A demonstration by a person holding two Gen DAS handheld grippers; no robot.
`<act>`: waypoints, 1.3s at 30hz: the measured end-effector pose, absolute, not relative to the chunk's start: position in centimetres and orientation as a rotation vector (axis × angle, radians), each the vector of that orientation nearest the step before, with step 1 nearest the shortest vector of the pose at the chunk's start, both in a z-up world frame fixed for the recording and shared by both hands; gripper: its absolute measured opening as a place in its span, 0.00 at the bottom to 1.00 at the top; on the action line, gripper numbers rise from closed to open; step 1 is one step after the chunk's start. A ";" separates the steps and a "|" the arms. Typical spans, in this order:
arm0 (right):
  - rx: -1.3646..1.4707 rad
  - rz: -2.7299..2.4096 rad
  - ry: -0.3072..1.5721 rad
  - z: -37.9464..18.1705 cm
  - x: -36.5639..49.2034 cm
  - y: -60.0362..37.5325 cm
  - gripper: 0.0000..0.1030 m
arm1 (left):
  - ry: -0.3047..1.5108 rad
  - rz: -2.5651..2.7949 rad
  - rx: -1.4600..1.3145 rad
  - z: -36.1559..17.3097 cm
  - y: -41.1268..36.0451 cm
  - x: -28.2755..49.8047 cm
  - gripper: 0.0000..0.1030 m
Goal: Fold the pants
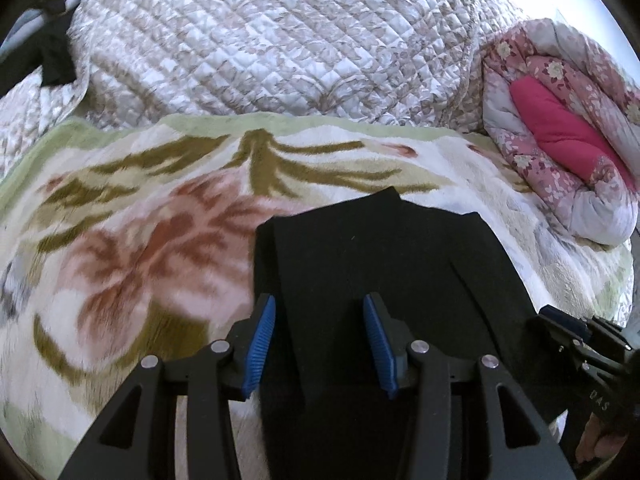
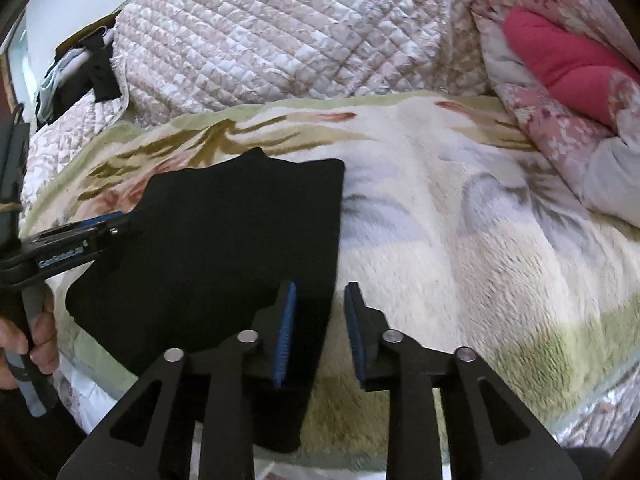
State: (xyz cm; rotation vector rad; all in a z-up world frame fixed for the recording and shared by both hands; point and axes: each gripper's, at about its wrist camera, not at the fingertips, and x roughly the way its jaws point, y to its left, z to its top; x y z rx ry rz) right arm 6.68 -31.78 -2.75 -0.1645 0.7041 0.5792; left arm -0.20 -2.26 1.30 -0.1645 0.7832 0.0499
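Black pants (image 1: 384,264) seen folded compact on floral blanket (image 1: 132,216); both grippers' jaws apart, nothing clamped; final tidying judged left.

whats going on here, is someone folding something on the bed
Yes. A person holds a gripper in each hand over black pants that lie folded on a flowery blanket on the bed. The left gripper hangs above the pants with its jaws open and nothing clamped. The right gripper is at the pants' right edge, jaws apart and gripping nothing. A quilted bedspread and a pink floral duvet are behind.
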 end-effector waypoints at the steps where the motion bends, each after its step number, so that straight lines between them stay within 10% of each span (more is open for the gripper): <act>1: -0.173 0.572 0.704 -2.6 6.5 -31.8 0.26 | 0.785 0.053 -0.169 1.3 -2.1 -0.5 0.48; 39: -0.200 0.745 0.702 -2.8 2.3 -30.3 0.16 | 0.828 0.002 -0.114 1.0 -5.0 -5.7 0.46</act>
